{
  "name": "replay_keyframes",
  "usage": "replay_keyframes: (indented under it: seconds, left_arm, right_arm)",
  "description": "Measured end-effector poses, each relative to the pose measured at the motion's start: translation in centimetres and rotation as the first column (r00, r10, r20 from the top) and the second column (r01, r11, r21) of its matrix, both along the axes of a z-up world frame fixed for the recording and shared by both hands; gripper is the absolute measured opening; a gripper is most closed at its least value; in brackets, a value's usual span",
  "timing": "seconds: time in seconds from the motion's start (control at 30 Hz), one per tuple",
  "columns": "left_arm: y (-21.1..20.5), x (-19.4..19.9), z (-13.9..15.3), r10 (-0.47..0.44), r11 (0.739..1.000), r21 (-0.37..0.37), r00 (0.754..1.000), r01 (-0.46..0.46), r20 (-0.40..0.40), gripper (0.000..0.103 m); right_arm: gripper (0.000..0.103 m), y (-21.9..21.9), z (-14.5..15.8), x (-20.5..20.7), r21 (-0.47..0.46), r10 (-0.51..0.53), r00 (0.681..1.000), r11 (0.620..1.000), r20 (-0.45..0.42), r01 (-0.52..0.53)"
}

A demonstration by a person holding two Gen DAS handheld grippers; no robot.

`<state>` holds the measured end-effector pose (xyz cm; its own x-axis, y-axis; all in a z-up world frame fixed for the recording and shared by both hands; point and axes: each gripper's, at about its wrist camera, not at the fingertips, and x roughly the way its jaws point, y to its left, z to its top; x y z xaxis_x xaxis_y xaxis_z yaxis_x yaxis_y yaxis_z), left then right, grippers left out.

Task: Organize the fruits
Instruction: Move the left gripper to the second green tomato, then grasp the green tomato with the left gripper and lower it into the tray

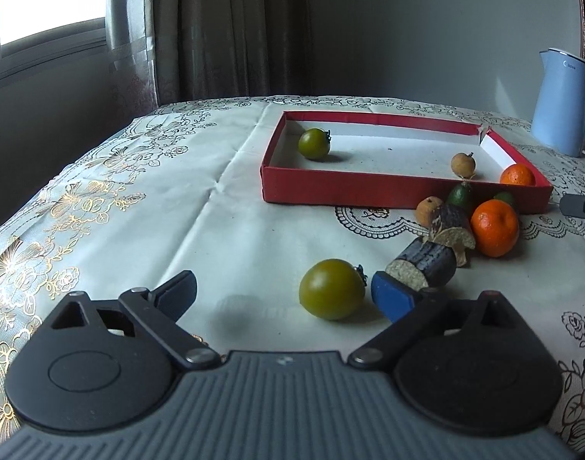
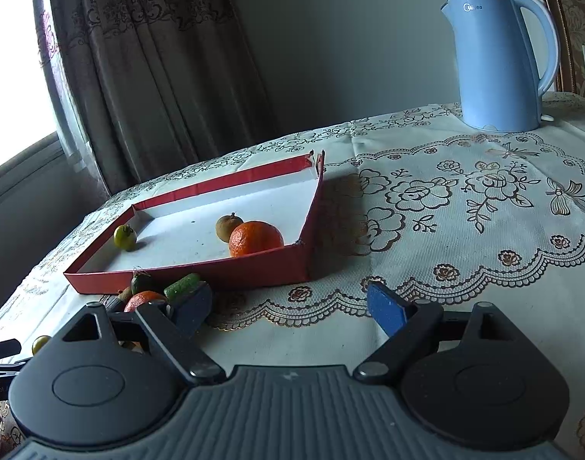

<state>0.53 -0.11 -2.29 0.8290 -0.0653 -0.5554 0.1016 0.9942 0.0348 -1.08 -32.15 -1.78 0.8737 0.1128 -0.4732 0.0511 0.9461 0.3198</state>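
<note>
My left gripper [image 1: 285, 295] is open low over the cloth. A green tomato [image 1: 332, 289] lies between its fingers, close to the right blue pad [image 1: 390, 299] and well clear of the left one. Just beyond, two dark cane pieces [image 1: 426, 260], an orange [image 1: 495, 227], a longan [image 1: 429, 210] and small green fruits [image 1: 460, 196] are bunched against the red tray [image 1: 369, 191]. The tray holds a green tomato [image 1: 314, 143], a longan [image 1: 464, 165] and an orange [image 1: 518, 175]. My right gripper [image 2: 288, 306] stands open over bare cloth in front of the tray [image 2: 216, 274].
A light blue kettle [image 2: 499, 61] stands at the back right of the table. The cloth-covered table drops off at its left edge [image 1: 62, 191] toward a curtain and window. Bare cloth lies left of the tray and right of it.
</note>
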Motion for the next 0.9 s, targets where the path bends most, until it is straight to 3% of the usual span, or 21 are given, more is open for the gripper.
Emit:
replay_keyframes:
  seconds: [0.1,0.53,0.73,0.9]
  left_arm:
    - [-0.4,0.8,-0.3,-0.005,1.0,0.013,0.999,0.006,-0.037,0.089]
    - [-0.5,1.5,-0.4,-0.007,1.0,0.01,0.998,0.008,-0.061,0.089]
    - [-0.6,1.0,-0.4,-0.041,0.999,-0.003,0.998,0.041,-0.042,0.076]
    - [-0.8,0.7,-0.3,-0.082,0.996,-0.023,0.996,0.081,-0.032,0.05]
  right_arm:
    - [0.089,0.0,0.0,0.0,0.001,-0.001,1.0,1.0,-0.002,0.001]
    - [0.089,-0.1,-0.1,0.0,0.005,-0.005,1.0,1.0,-0.002,0.005]
    - [0.089,-0.2,-0.1,0.0,0.004,-0.007,1.0,1.0,-0.003,0.007]
    - [0.089,-0.2,-0.1,0.0,0.005,-0.006,1.0,1.0,-0.002,0.006]
